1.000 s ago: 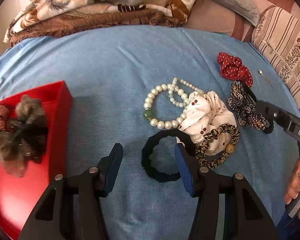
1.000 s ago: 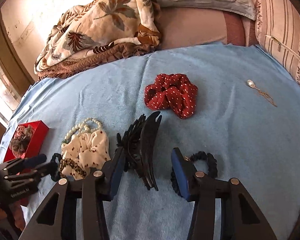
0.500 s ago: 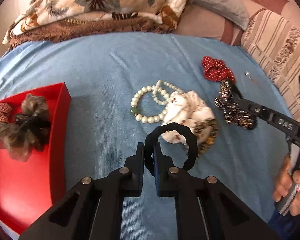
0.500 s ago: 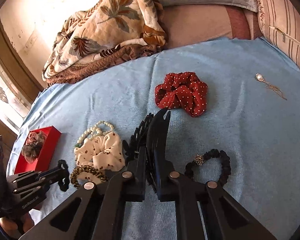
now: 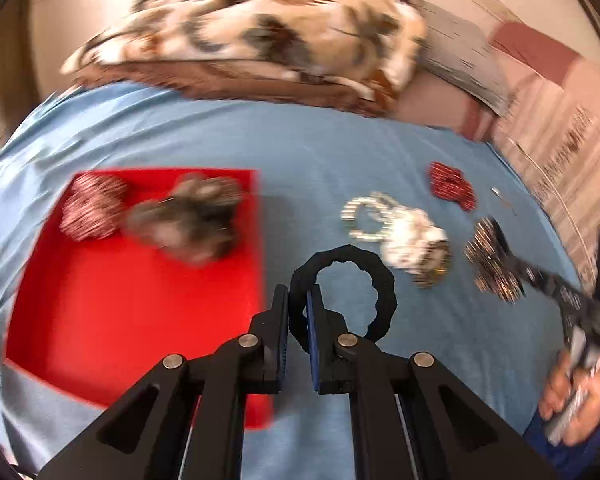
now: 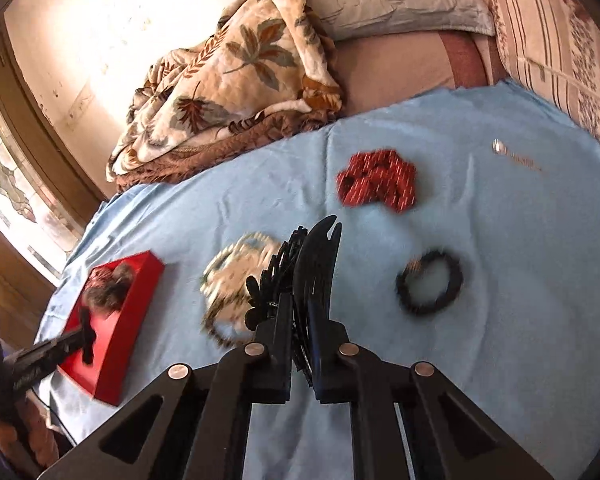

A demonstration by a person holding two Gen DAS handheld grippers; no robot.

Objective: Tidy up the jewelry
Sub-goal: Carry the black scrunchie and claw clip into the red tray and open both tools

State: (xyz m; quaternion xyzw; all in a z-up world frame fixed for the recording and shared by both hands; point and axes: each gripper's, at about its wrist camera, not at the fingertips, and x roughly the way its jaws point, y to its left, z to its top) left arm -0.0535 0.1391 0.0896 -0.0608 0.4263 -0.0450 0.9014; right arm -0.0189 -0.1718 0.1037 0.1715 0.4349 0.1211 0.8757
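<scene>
The left claw (image 5: 298, 312) is clenched on a black hair tie (image 5: 374, 280), a thick, matte ring with a slightly wavy outline. Its pads pinch the left side of the ring, and the rest of the loop stands free above the bed (image 5: 180, 136), which is covered with a soft light blue cloth. Toward the left edge of the bed lies a flat red box (image 5: 100, 320) with low walls. Inside it are a fluffy grey-brown scrunchie (image 5: 188, 224) and a pink striped scrunchie (image 5: 92, 212), touching each other at the far end of the box.

The right claw (image 6: 300, 316) is clenched on a black hair clip (image 6: 316, 256), made of hard glossy plastic with long curved teeth, and the clip points upward from the pads. On the blue cloth behind it rest a white pearl bracelet (image 6: 244, 244) with round beads and a cream scrunchie (image 6: 228, 284) of gathered fabric, both blurred. To the right of the clip lies a thin black elastic ring (image 6: 430, 282) with a small shiny bead. Farther toward the head of the bed sits a red dotted scrunchie (image 6: 374, 182), crumpled in folds, and near the right edge a small silver pendant (image 6: 500, 147) on a fine chain. A quilted blanket (image 6: 236, 80) with a leaf pattern is heaped at the head of the bed beside a grey pillow (image 6: 396, 0).
</scene>
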